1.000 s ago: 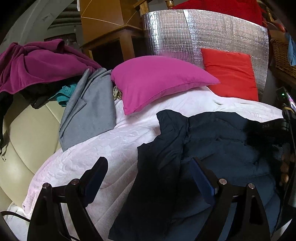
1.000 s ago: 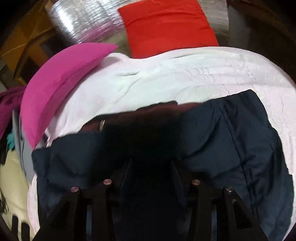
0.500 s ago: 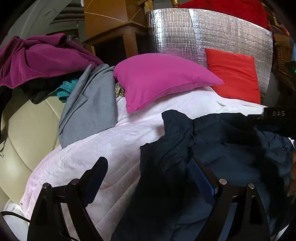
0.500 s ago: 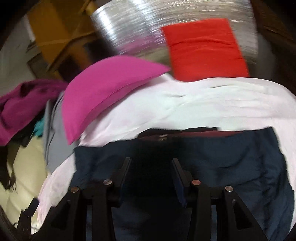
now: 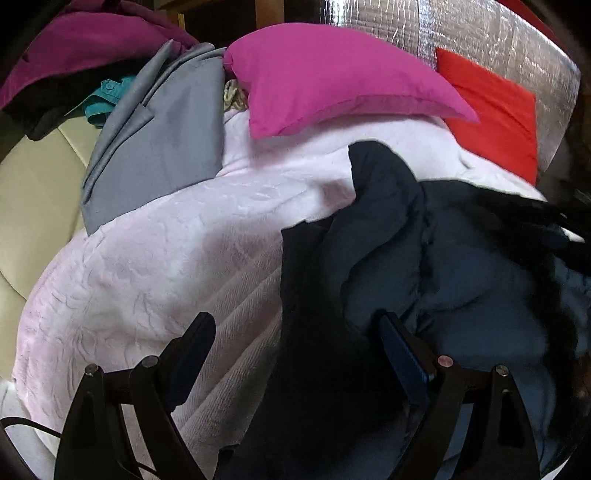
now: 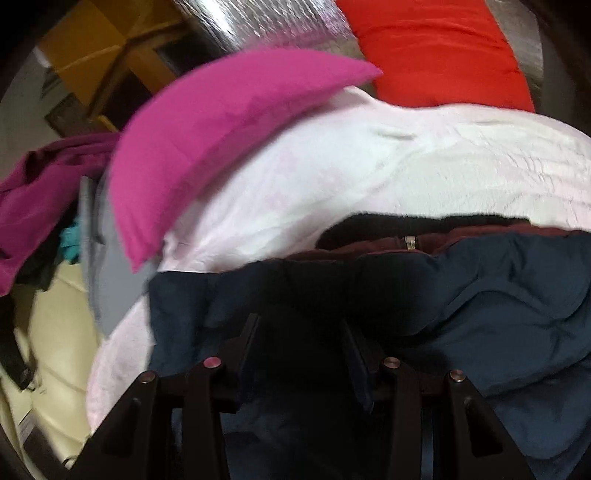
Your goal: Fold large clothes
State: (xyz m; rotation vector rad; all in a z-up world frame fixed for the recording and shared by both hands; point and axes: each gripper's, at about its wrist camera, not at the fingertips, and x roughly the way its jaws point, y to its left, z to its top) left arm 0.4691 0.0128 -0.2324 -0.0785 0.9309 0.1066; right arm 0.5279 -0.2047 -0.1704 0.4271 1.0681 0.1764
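Observation:
A dark navy padded jacket (image 5: 443, 266) lies crumpled on a pale pink blanket (image 5: 155, 258). My left gripper (image 5: 295, 332) is open, its jaws wide apart just above the jacket's left edge, empty. In the right wrist view the jacket (image 6: 498, 295) shows a maroon lining and a zipper pull (image 6: 409, 243) at its far edge. My right gripper (image 6: 299, 339) is open over a dark fold of the jacket, with fabric lying between the jaws. The right gripper's dark body (image 5: 546, 221) shows at the right of the left wrist view.
A magenta pillow (image 5: 332, 77) and a red pillow (image 5: 495, 110) lean on a silver foil panel (image 5: 480, 33) at the back. A grey garment (image 5: 155, 140), a purple garment (image 5: 74, 40) and a teal one lie on the cream sofa (image 5: 33, 184) at left.
The left gripper has moved forward and lower toward the jacket. The right gripper has swung across the jacket's far edge. Both stayed open.

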